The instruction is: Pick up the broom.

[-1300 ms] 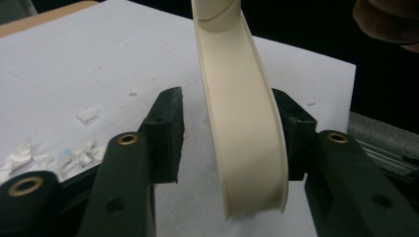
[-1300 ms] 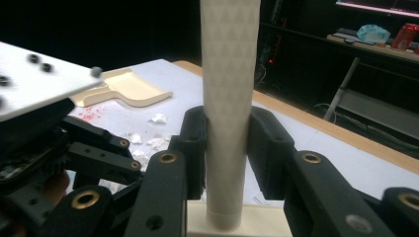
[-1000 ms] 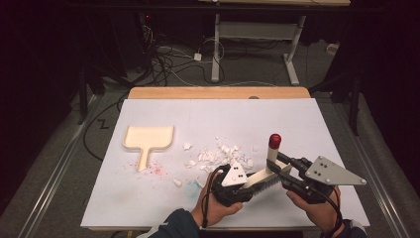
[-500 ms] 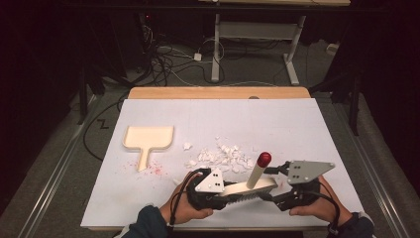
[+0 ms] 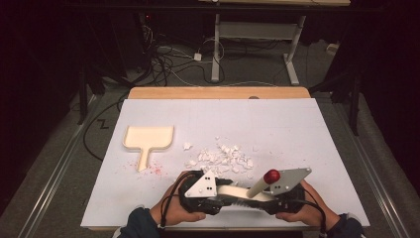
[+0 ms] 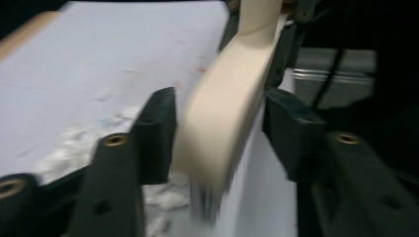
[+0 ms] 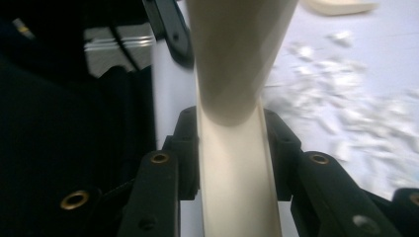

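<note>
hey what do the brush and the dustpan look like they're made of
Brush: cream body, smooth and matte, probably plastic; red cap looks glossy, dark bristles underneath. Dustpan: same cream colour, one moulded piece with rounded rim, likely plastic, though pale wood can't be ruled out.

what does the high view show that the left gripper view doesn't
High view alone: the cream flat-handled plastic dustpan, the brush's red round handle knob, and both hands with their tools. Left gripper view alone: a close look at the left tool, its black pads standing apart from the brush head between them. Both: the cream hand brush, white torn paper scraps and white table sheet.
</note>
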Motion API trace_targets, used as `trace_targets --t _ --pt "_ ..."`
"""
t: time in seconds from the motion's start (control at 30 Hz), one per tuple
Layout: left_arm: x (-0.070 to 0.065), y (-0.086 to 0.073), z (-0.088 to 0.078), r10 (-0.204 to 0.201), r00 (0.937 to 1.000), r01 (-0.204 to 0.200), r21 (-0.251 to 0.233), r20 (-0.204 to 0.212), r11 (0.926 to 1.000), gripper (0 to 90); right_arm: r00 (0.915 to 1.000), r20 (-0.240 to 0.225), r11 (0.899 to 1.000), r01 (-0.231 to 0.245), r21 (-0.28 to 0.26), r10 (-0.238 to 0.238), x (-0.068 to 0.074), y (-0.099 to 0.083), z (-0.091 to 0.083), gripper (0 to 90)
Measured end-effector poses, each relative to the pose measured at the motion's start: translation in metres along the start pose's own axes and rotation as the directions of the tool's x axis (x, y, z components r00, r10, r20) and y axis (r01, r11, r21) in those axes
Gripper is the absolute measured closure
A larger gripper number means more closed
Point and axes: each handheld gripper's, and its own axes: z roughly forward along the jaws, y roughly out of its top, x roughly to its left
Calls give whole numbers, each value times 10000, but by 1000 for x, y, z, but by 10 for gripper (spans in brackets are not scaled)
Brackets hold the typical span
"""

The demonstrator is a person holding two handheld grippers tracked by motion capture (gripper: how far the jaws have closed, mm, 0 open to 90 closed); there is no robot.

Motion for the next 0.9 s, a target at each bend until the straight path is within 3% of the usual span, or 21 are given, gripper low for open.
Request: trace_targets --t 0.03,0.1,0.17,0.2,0.27,0.33,0.37,0.4,0.47,0.53,0.57,0.6,0.63,0.67,0.7,0.73,0.77,0.8,0.83,0.87,0.9 --pt "1 -1 -7 38 9993 -41 -66 -382 10000 404 9994 295 9999 -169 -15 169 -2 0 -7 675" --pt "3 -7 -21 -11 9914 -14 -197 -1307 9998 347 9917 1129 9981 -608 -90 615 -7 -4 -23 675" --pt "6 -18 -35 -82 9746 41 -188 -2237 9998 286 9709 2074 9927 -1164 -300 1201 -16 -9 -39 675" --pt "7 -25 -41 -116 9626 87 -117 -2707 9999 274 9565 2551 9899 -1373 -348 1416 -20 -13 -46 676" --pt "10 -40 -51 -324 9451 326 -48 -3253 9995 235 9205 3431 9821 -1832 -435 1869 -27 -20 -60 675" --pt "12 -56 -59 -418 9199 558 247 -3900 9981 222 8758 4273 9727 -2278 -443 2246 -34 -29 -70 676" --pt "12 -64 -63 -509 9117 716 357 -4077 9968 215 8566 4592 9687 -2453 -384 2352 -36 -33 -73 675" --pt "12 -64 -63 -509 9117 716 357 -4077 9968 208 8566 4592 9687 -2453 -384 2352 -36 -33 -73 675" --pt "12 -79 -69 -696 8904 1039 519 -4498 9932 208 8234 5028 9591 -2798 -437 2632 -40 -40 -79 675" --pt "8 -92 -73 -815 8744 1282 659 -4783 9896 192 7878 5530 9541 -2960 -462 2712 -43 -45 -82 675" --pt "6 -99 -75 -877 8674 1388 690 -4898 9879 187 7584 5906 9498 -3094 -462 2758 -46 -48 -82 675" --pt "4 -106 -75 -965 8624 1521 725 -4969 9857 184 7453 6017 9453 -3221 -523 2872 -49 -50 -82 675" --pt "2 -112 -76 -1001 8544 1622 788 -5098 9836 184 7453 6017 9453 -3221 -523 2872 -49 -50 -82 675" --pt "0 -122 -79 -1269 8358 1936 704 -5341 9785 181 7168 6250 9348 -3500 -610 3092 -54 -54 -80 675" --pt "0 -122 -79 -1269 8358 1936 704 -5341 9785 181 7168 6250 9348 -3500 -610 3092 -54 -54 -80 675" --pt "-1 -126 -80 -1351 8296 2050 705 -5417 9762 181 6824 6707 9323 -3597 -382 2908 -60 -57 -77 675" --pt "-1 -131 -82 -1419 8169 2215 770 -5590 9721 182 6695 6838 9278 -3720 -296 2902 -63 -58 -75 675" --pt "-1 -131 -82 -1419 8169 2215 770 -5590 9721 183 6636 6867 9222 -3859 -256 2967 -67 -59 -73 675" --pt "-1 -132 -84 -1491 8145 2270 715 -5606 9713 183 6636 6867 9222 -3859 -256 2967 -67 -59 -73 675" --pt "-1 -132 -85 -1465 8103 2194 620 -5674 9737 183 6389 6975 9063 -4212 -359 3246 -77 -61 -67 676" --pt "-1 -132 -86 -1414 8059 2156 625 -5749 9745 183 6389 6975 9063 -4212 -359 3246 -77 -61 -67 676"
